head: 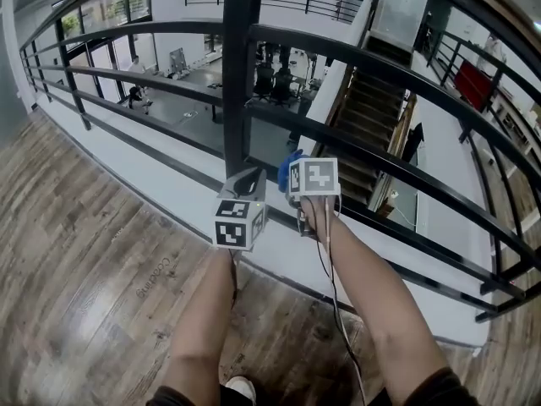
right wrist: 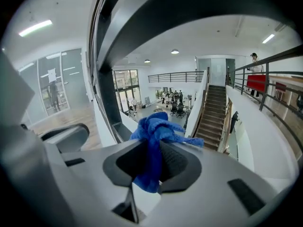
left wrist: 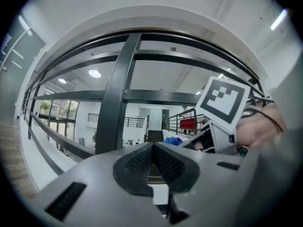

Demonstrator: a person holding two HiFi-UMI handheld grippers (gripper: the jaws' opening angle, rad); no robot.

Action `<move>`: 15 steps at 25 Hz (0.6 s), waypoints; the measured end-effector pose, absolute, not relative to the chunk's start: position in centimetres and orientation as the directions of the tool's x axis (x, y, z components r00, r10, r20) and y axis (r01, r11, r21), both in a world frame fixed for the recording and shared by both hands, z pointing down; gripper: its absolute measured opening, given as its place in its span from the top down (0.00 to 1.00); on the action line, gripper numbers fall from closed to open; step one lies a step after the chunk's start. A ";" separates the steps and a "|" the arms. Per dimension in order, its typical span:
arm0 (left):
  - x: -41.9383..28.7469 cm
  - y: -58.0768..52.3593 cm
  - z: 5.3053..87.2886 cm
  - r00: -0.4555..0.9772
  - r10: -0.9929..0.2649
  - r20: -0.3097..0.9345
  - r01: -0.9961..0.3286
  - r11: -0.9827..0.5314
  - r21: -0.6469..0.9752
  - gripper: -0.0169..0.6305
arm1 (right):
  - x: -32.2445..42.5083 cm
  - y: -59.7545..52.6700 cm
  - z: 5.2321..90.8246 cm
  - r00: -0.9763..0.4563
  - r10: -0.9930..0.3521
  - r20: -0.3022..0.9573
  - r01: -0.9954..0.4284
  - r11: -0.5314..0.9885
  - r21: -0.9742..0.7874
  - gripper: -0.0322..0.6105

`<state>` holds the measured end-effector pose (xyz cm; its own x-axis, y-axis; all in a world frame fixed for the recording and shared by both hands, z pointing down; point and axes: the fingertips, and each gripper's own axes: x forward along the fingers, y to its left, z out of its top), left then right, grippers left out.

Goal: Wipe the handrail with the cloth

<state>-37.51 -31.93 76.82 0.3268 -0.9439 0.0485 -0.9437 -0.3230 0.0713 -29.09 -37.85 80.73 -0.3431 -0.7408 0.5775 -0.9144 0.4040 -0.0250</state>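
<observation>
Forearms reach out low in the head view, the left (head: 205,315) and the right (head: 376,307), with a thin cable (head: 331,282) running along the right one. Below them is a wood floor (head: 76,252) and the toe of a shoe (head: 242,386).

Each hand holds a gripper, and the two sit side by side just in front of the railing. The left gripper (head: 247,181) points at the foot of the black post (head: 241,66). In its own view the left gripper (left wrist: 154,150) has its jaws pressed together with nothing between them, the post (left wrist: 113,108) stands just ahead, and the right gripper (left wrist: 208,136) shows beside it.

The right gripper (head: 296,176) is clamped on the blue cloth (head: 287,167). In its own view, the right gripper (right wrist: 154,162) pinches the cloth (right wrist: 154,131) at the middle: a bunch stands up above the jaws and a tail hangs down between them. The cloth is raised near the post (right wrist: 106,103) and under the handrail (right wrist: 189,8), which arcs dark overhead; it lies on no bar there.

Beyond the rails (head: 380,62) an atrium opens, with stairs (head: 372,108) going down at the right and a lower floor (head: 203,79) with chairs and a few people far off.
</observation>
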 end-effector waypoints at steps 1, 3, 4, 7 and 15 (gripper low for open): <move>-36.7 -31.8 76.7 0.336 -0.941 0.042 -0.939 -0.331 0.093 0.97 | -28.1 -37.3 80.7 -0.333 -0.745 0.578 -0.915 0.403 -0.007 0.80; -35.2 -31.7 76.8 0.347 -0.937 0.042 -0.933 -0.340 0.122 0.97 | -26.0 -36.3 80.7 -0.315 -0.756 0.573 -0.914 0.405 0.032 0.80; -34.4 -31.6 77.1 0.352 -0.934 0.052 -0.931 -0.344 0.120 0.97 | -24.8 -35.7 80.7 -0.308 -0.761 0.571 -0.913 0.406 0.048 0.80; -31.9 -31.4 77.6 0.374 -0.924 0.079 -0.924 -0.364 0.118 0.97 | -21.0 -34.3 80.6 -0.293 -0.765 0.574 -0.914 0.400 0.065 0.80; -22.6 -30.4 78.3 0.447 -0.883 0.143 -0.894 -0.447 0.034 0.97 | -11.0 -31.2 80.4 -0.275 -0.787 0.552 -0.939 0.344 0.023 0.80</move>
<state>-22.60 -30.38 78.32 0.4465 -0.8833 0.1429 -0.8941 -0.4465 0.0340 -10.95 -31.23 80.41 -0.2747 -0.7871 0.5522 -0.9387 0.3439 0.0233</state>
